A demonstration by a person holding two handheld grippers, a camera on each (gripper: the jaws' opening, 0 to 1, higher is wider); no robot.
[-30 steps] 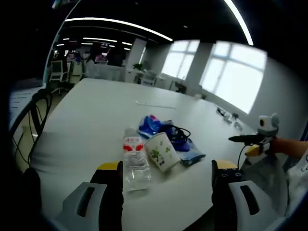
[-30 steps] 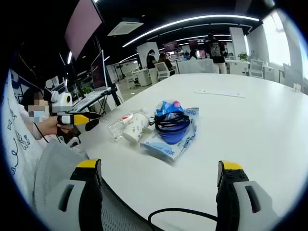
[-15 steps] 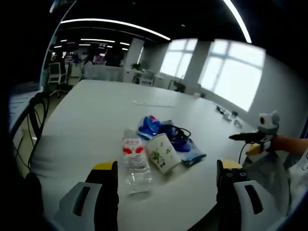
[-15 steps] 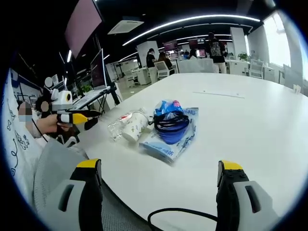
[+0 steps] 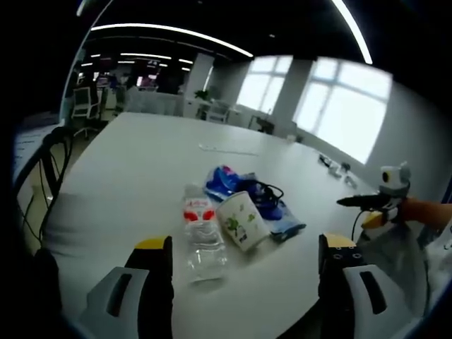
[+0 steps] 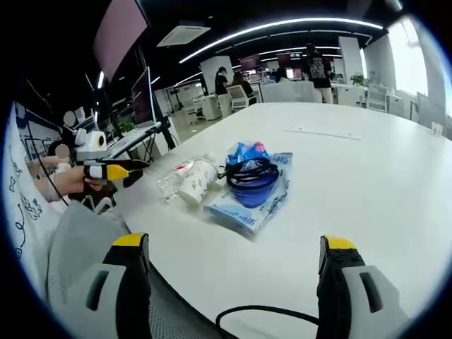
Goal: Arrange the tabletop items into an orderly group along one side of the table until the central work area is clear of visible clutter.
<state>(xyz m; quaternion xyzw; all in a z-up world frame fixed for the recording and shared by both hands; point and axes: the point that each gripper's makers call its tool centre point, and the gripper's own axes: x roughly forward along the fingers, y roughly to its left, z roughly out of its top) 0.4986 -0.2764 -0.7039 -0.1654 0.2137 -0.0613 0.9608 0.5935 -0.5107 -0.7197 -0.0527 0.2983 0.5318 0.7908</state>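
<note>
Bottle [image 5: 203,234]: red label, text unreadable; I see it just ahead of my left gripper [image 5: 240,272], untouched.
Cup [image 5: 241,220]: green leaf print.
Right gripper [image 6: 233,272]: jaws wide, empty.
Left: same.

An open-plan office: desks [image 6: 212,109], monitors [image 6: 141,99], swivel chairs [image 5: 86,106].

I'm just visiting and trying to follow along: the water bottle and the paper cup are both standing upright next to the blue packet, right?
Not quite. The water bottle and the paper cup lie on their sides, as the left gripper view shows. They are indeed next to the blue packet on the white table.
</note>
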